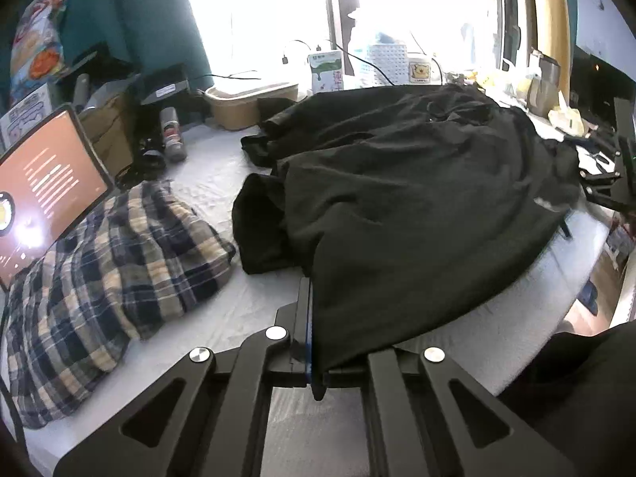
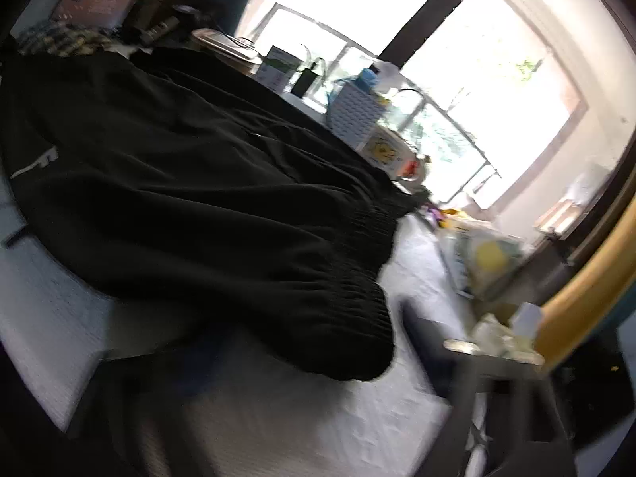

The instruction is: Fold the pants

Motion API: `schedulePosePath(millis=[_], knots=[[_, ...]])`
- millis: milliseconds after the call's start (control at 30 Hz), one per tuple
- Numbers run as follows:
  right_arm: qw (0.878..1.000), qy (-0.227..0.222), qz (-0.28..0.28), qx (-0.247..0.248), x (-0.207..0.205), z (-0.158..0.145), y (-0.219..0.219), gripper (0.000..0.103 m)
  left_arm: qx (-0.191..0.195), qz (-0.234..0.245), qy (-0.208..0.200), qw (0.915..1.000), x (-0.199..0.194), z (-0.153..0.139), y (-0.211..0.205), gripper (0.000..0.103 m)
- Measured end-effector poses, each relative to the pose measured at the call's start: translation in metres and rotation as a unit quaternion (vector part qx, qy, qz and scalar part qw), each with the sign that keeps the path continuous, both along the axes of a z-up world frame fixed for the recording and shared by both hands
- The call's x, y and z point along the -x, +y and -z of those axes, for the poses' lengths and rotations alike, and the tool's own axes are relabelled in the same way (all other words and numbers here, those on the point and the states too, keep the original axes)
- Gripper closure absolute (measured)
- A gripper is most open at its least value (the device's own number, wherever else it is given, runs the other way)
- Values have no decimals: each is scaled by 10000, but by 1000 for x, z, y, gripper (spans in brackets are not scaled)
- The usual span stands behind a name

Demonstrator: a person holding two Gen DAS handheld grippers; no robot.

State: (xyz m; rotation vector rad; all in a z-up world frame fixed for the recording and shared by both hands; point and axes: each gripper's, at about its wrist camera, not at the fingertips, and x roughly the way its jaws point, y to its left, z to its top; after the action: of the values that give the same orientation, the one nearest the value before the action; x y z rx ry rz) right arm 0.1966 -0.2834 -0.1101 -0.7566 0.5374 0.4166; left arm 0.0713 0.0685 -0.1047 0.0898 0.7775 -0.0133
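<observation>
The black pants (image 1: 397, 183) lie spread across the white table (image 1: 222, 310), filling its middle and right part, with the elastic waistband (image 2: 357, 310) at the right end and the legs bunched toward the far left. The left gripper (image 1: 314, 342) has its 2 fingers pressed together on the near edge of the pants, pinching a fold of cloth so that this edge can be lifted and carried over, which looks like the start of a fold. The right gripper (image 2: 278, 393) hovers just beside the waistband; the view is blurred, so I cannot tell whether its fingers are touching the cloth, though they appear partly spread. Open room is tight: a plaid shirt (image 1: 103, 278) and a tablet (image 1: 43, 187) crowd the near left, boxes and cups line the far edge by the window, and the near right edge of the table drops away just beside the pants.
</observation>
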Motion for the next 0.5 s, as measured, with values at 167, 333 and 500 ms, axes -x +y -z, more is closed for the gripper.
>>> schedulePosePath(millis=[167, 333, 500], knots=[[9985, 48, -13, -536, 1, -18, -4, 97, 241, 88, -211, 9994, 12, -22, -4, 102], [9951, -58, 313, -940, 17, -50, -26, 98, 437, 429, -445, 9971, 24, -51, -14, 102], [9941, -118, 481, -964, 52, -74, -44, 98, 808, 752, -524, 9925, 36, -72, -22, 102]])
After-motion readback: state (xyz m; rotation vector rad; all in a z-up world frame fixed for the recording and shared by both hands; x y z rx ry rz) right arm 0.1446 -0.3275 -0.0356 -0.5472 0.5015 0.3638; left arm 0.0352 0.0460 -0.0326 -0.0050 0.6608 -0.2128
